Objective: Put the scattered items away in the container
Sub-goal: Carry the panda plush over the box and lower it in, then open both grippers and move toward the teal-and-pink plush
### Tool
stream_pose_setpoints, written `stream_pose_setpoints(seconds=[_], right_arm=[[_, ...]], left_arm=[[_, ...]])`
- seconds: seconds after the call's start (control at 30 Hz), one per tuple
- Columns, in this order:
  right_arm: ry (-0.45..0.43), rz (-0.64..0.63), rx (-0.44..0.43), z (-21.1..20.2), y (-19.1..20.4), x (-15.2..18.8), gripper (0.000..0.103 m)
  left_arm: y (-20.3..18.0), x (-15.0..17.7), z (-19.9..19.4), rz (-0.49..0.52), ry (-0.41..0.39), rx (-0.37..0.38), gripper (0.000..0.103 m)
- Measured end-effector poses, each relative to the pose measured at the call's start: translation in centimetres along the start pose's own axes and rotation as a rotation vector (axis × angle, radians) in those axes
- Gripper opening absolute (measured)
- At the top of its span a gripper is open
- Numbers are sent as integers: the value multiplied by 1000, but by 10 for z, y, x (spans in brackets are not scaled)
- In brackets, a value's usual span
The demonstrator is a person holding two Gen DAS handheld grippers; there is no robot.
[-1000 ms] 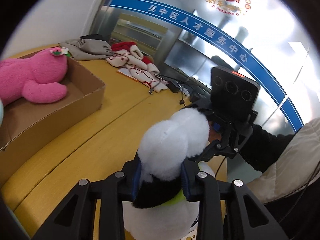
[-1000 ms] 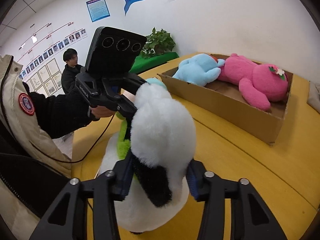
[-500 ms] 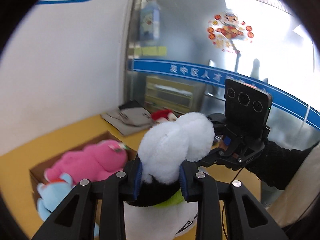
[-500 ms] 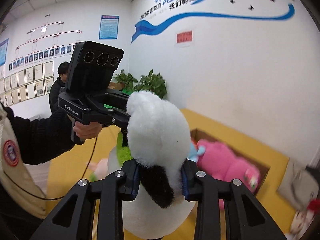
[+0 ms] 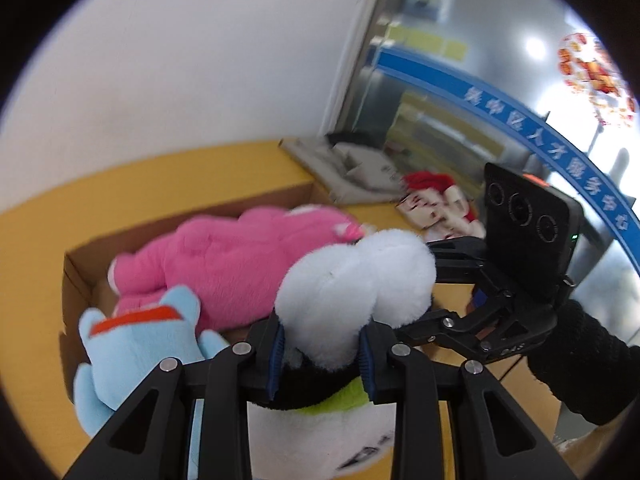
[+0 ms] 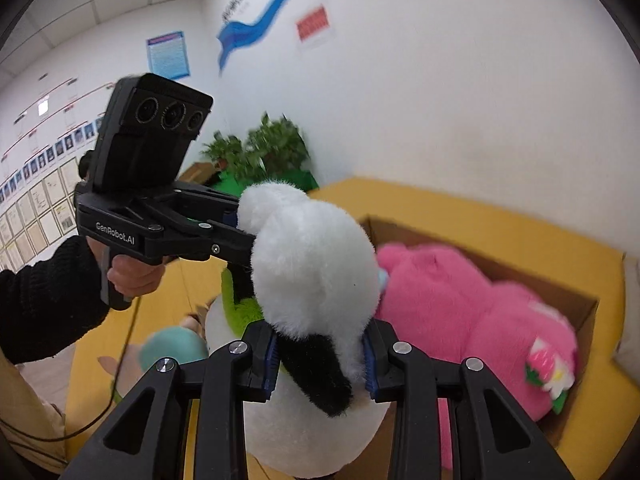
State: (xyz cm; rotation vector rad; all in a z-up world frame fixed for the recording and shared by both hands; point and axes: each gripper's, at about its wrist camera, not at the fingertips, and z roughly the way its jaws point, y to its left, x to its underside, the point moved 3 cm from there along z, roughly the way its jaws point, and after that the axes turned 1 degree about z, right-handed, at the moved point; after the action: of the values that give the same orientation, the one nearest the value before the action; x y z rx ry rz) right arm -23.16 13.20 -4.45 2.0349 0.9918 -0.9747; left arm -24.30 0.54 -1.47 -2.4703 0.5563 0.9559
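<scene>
Hanging in the air between both grippers, the white plush toy is being pinched by left gripper and right gripper, each closed on one part, just beside the cardboard box holding the pink plush.

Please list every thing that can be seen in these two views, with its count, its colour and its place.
panda plush: one, white and black with a green collar, held in the air near the box.
pink plush: one, pink, lying in the box.
blue plush: one, light blue with an orange band, in the box beside the pink plush.
cardboard box: one, brown, on the table.
table: one, yellow, under the box.
clothes: a pile, grey, red and white, on the table behind the box.
plants: green, by the wall.
left hand-held gripper: black, shut on the panda plush.
right hand-held gripper: black, shut on the panda plush.
</scene>
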Motion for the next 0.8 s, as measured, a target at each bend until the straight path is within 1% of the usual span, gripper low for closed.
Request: stream_pose_setpoints(seconds=[0.1, 0.17, 0.23, 0.27, 0.3, 0.4, 0.47, 0.53, 0.6, 0.63, 0.67, 0.7, 0.73, 0.8], right_arm=[[59, 91, 1, 22, -24, 10, 36], [87, 129, 22, 35, -38, 14, 38], [130, 154, 65, 49, -49, 17, 40], [156, 156, 103, 57, -54, 20, 41], [162, 163, 117, 61, -56, 21, 41], [150, 220, 140, 66, -65, 23, 41], [148, 274, 141, 68, -68, 25, 41], [149, 292, 160, 70, -68, 27, 43], [143, 302, 210, 67, -68, 27, 53], [134, 311, 260, 63, -69, 26, 71], [129, 322, 313, 58, -72, 25, 92], [122, 340, 358, 51, -74, 24, 99], [103, 367, 375, 41, -74, 24, 103], [22, 439, 354, 12, -74, 25, 103]], left_arm=[[20, 3, 31, -74, 60, -36, 29], [33, 5, 44, -114, 92, -58, 30], [39, 9, 61, -115, 132, -107, 30], [41, 11, 68, -112, 147, -133, 30], [44, 11, 74, -113, 149, -160, 31], [49, 9, 78, -145, 140, -187, 33], [50, 9, 80, -133, 142, -215, 35], [46, 9, 78, -109, 136, -259, 44], [43, 10, 70, -109, 119, -280, 50], [41, 10, 64, -114, 100, -272, 51], [39, 10, 55, -121, 71, -254, 51], [36, 11, 44, -123, 45, -246, 56], [33, 11, 32, -121, 17, -260, 62], [25, 16, 2, -101, -55, -319, 66]])
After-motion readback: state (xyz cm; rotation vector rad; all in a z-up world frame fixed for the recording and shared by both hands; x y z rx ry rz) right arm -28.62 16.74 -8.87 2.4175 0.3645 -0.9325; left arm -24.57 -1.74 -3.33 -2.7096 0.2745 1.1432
